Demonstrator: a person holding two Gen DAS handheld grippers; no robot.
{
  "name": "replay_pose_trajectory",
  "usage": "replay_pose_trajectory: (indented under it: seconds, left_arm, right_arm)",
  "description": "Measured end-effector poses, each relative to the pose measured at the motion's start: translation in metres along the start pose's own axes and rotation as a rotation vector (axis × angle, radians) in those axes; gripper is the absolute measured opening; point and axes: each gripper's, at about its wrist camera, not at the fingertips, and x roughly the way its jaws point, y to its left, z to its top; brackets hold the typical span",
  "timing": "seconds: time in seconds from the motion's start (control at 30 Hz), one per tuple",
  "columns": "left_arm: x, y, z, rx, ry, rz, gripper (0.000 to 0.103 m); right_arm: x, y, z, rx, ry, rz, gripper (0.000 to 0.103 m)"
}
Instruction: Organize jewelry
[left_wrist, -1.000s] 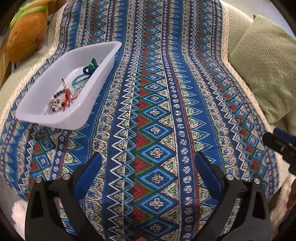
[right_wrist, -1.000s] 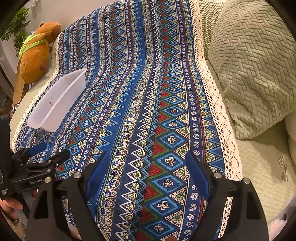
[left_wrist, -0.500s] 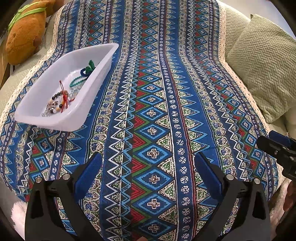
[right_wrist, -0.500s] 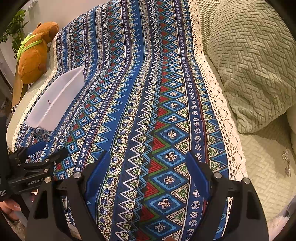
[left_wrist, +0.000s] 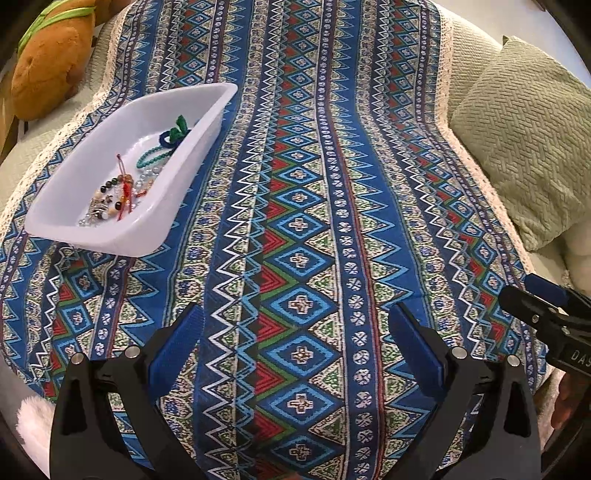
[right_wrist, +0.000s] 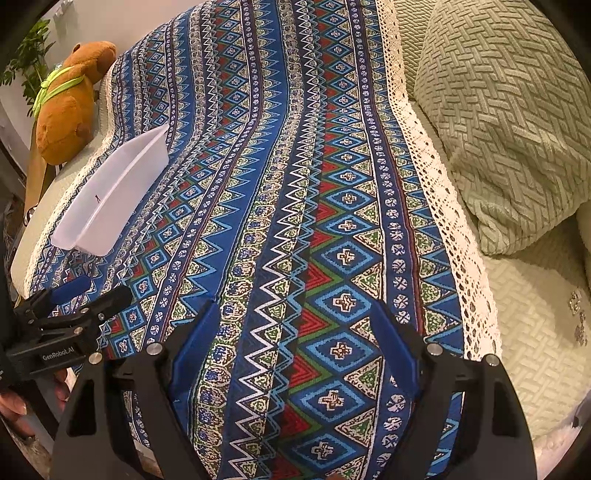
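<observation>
Patterned blanket (left_wrist: 303, 229) under both wide-open, empty grippers (left_wrist: 295, 332) (right_wrist: 291, 328), jewelry tray (left_wrist: 66, 184) far left

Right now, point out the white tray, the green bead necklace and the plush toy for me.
white tray (left_wrist: 110, 236): left wrist view, on its near outer wall.
green bead necklace (left_wrist: 153, 157): left wrist view, on the strand inside the tray.
plush toy (right_wrist: 66, 118): right wrist view, on its brown body.

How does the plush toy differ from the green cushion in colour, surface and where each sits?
The plush toy is orange-brown and fuzzy with a lime strap; the green cushion is pale green with a woven relief pattern. The plush toy lies left of the patterned blanket, beyond the white tray; the green cushion lies to its right. Both rest off the blanket.
</observation>
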Motion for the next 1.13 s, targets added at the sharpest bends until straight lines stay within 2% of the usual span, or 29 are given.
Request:
replay_pose_trajectory:
  seconds: [0.5,0.9,1.13]
  left_arm:
    - [-0.007,-0.007,-0.001,0.032,-0.037,-0.021,0.097]
    - [0.004,-0.009,-0.001,0.029,0.019,-0.031,0.098]
    - [0.007,-0.009,-0.003,0.049,0.029,-0.009,0.098]
  right_arm:
    - [0.003,-0.003,-0.002,0.006,0.01,0.005,0.082]
    - [0.003,-0.003,-0.003,0.012,0.012,0.006,0.082]
    - [0.005,-0.001,-0.005,0.02,0.016,0.006,0.082]
